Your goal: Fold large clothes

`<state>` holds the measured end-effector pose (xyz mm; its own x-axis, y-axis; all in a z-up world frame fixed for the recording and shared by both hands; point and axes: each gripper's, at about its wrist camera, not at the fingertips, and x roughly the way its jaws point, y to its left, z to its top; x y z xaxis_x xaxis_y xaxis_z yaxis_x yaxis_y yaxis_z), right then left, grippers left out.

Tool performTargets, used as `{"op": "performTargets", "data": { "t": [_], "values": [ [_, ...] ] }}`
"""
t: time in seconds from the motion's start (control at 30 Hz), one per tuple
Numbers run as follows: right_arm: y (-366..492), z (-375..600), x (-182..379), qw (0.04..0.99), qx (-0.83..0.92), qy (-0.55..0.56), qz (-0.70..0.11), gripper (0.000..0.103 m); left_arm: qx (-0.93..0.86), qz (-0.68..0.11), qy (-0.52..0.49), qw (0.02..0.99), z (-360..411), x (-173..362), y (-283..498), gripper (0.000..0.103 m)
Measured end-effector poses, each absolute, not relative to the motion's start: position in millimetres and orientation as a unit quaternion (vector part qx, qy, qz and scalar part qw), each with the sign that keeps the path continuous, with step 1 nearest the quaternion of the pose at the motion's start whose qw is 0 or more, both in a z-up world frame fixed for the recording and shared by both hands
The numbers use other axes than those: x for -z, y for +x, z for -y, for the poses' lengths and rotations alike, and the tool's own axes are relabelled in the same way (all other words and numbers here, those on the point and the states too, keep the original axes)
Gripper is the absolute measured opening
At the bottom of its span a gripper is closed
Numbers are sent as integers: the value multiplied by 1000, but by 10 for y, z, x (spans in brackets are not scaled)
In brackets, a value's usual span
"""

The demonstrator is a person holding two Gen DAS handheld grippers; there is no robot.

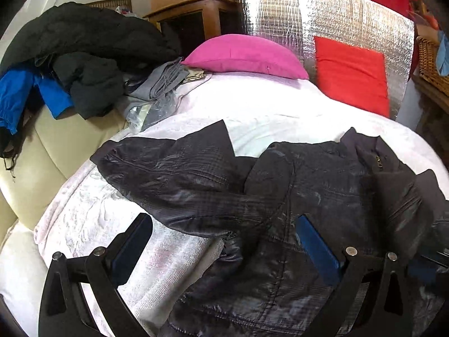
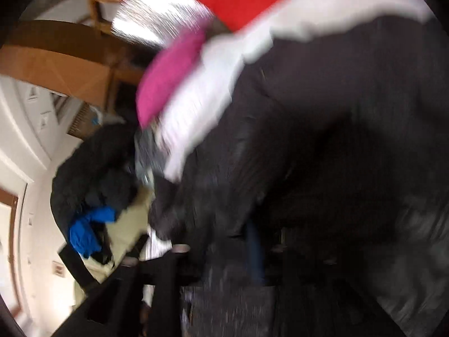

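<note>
A white-covered bed (image 1: 266, 106) bears the dark jacket (image 1: 280, 185), spread crosswise, collar right. The left gripper (image 1: 224, 241) hovers over its hem, jaws wide apart. The right gripper (image 2: 213, 241) is blurred; jaw state unclear.

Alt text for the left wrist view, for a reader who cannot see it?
Open left claw hovers over a dark jacket spread on a white-covered bed. Pink pillow and red pillow lie beyond; clothes pile at left.

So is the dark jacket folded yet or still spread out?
Partly folded: the dark jacket lies on the bed with one sleeve crossed over its body.
</note>
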<state>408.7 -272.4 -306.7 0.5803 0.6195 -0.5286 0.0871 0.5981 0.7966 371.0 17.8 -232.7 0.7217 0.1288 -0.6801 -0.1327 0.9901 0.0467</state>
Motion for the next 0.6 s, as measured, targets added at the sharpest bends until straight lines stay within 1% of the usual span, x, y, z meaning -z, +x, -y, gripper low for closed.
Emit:
{"op": "performTargets", "data": {
  "t": [0.03, 0.17, 0.23, 0.3, 0.37, 0.43, 0.47, 0.6],
  "values": [
    [4027, 2710, 3098, 775, -178, 424, -434, 81, -59, -367, -9, 928, -176, 2322, 3714, 102],
    [3693, 3016, 2889, 777, -223, 431, -401, 81, -13, -355, -20, 935, -34, 2272, 3659, 102],
    [3405, 3300, 2730, 795, -232, 441, -346, 81, 23, -346, -12, 938, 151, 2242, 3613, 102],
    [3241, 3602, 2611, 825, -189, 440, -300, 82, 59, -335, 2, 941, 373, 2228, 3544, 102],
    [3091, 4024, 2608, 854, -84, 436, -273, 82, 102, -333, 23, 937, 654, 2241, 3492, 102],
    [3016, 4316, 2702, 864, 5, 423, -273, 82, 140, -335, 39, 931, 907, 2261, 3462, 102],
    [3022, 4473, 2787, 858, 53, 423, -286, 82, 156, -337, 50, 927, 1053, 2275, 3460, 102],
    [3198, 4790, 3068, 827, 87, 453, -322, 81, 178, -351, 73, 916, 1451, 2348, 3529, 102]
  ]
}}
